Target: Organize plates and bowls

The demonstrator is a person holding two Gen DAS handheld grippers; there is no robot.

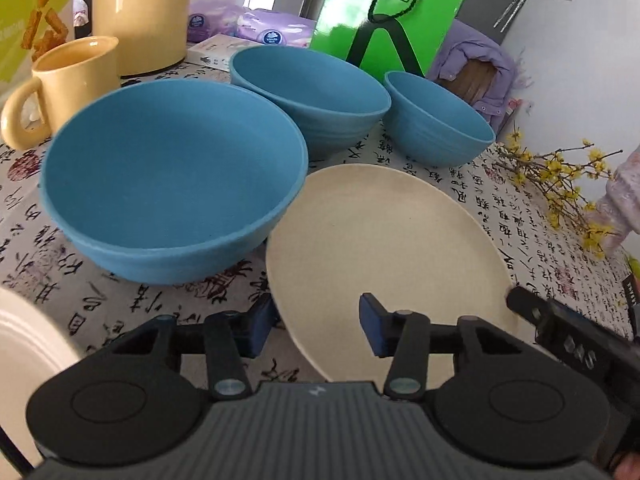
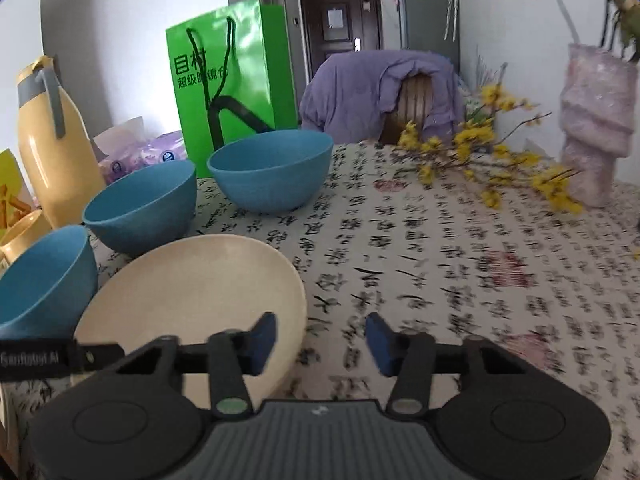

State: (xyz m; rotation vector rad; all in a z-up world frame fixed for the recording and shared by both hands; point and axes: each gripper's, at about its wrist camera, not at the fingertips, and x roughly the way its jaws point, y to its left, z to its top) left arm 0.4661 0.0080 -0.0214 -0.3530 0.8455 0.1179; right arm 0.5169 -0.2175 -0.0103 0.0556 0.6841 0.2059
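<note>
Three blue bowls stand in a row on the calligraphy tablecloth: a large one (image 1: 172,184) (image 2: 44,280), a middle one (image 1: 312,96) (image 2: 140,208) and a small one (image 1: 436,120) (image 2: 272,168). A cream plate (image 1: 384,264) (image 2: 192,280) lies in front of them. My left gripper (image 1: 319,328) is open and straddles the plate's left rim, one finger over the plate and one beside it. My right gripper (image 2: 320,342) is open and straddles the plate's right rim; it also shows in the left wrist view (image 1: 560,328). No pad presses on the plate.
A second white plate (image 1: 24,352) lies at the near left. A yellow mug (image 1: 60,84) and yellow jug (image 2: 52,152) stand behind the bowls, beside a green paper bag (image 2: 232,80). Yellow flower branches (image 2: 480,160) and a pink vase (image 2: 596,128) occupy the right.
</note>
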